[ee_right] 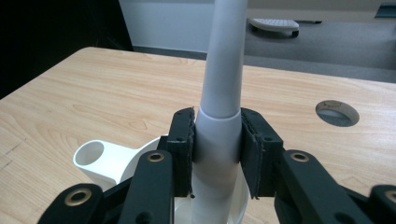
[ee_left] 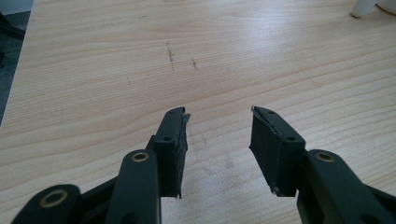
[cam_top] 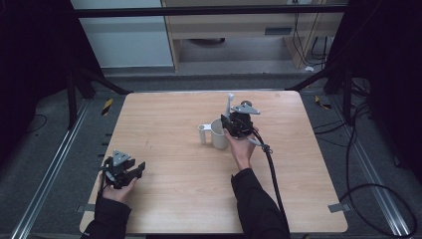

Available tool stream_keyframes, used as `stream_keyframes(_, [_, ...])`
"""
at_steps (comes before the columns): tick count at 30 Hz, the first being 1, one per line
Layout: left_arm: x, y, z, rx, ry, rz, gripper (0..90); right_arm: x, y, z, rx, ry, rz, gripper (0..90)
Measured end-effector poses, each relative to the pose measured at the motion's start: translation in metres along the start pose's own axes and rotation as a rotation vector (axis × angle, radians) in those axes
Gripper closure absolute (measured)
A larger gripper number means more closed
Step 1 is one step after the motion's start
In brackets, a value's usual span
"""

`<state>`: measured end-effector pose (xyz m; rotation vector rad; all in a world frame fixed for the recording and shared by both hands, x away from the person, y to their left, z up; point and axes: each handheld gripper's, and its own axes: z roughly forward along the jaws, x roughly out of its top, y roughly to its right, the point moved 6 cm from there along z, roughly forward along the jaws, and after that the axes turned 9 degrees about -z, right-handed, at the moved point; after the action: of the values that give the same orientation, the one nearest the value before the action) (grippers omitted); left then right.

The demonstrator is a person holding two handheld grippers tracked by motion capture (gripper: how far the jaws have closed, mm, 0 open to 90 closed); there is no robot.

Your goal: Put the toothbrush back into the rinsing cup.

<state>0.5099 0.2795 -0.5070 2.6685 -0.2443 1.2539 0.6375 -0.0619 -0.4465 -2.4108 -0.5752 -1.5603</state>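
White toothbrush-like handle [ee_right: 219,116], tapered and upright, stands in a white cup [cam_top: 218,133] near the table's centre, slightly right and toward the far half. Right gripper [ee_right: 217,135] has its jaws clamped on the handle's thicker lower section, one pad on each side, directly above the cup opening. In the high view the handle's thin top [cam_top: 229,102] sticks up past the right gripper [cam_top: 238,123], which the right hand [cam_top: 241,149] holds just beside the cup. A smaller white tube-shaped piece [cam_top: 202,133] touches the cup's left side (could be a handle or a separate holder, cannot tell); in the right gripper view it shows as an open cylinder [ee_right: 93,158]. Left gripper [ee_left: 219,140] rests low near the table's left front edge, well apart from the cup, jaws spread with bare wood between. Wooden table [cam_top: 174,199] has a round hole [ee_right: 337,112] at its far right side.
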Motion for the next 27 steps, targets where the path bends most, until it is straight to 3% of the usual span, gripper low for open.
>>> stream_keyframes(10, [0.0, 0.0, 0.0, -0.001, 0.002, -0.001, 54.8, 0.001, 0.001, -0.004, 0.006, -0.003, -0.004, 63.8])
stream_keyframes(15, [0.0, 0.0, 0.0, -0.001, 0.001, 0.0, 54.8, -0.001, 0.003, -0.006, -0.002, -0.016, -0.017, 58.4])
stream_keyframes(19, [0.0, 0.0, 0.0, 0.0, 0.001, -0.001, 54.8, -0.004, 0.007, -0.011, -0.015, 0.008, -0.002, 52.6])
stream_keyframes(27, [0.0, 0.0, 0.0, 0.0, 0.001, -0.001, 54.8, -0.002, 0.004, -0.02, 0.017, 0.0, -0.013, 39.9])
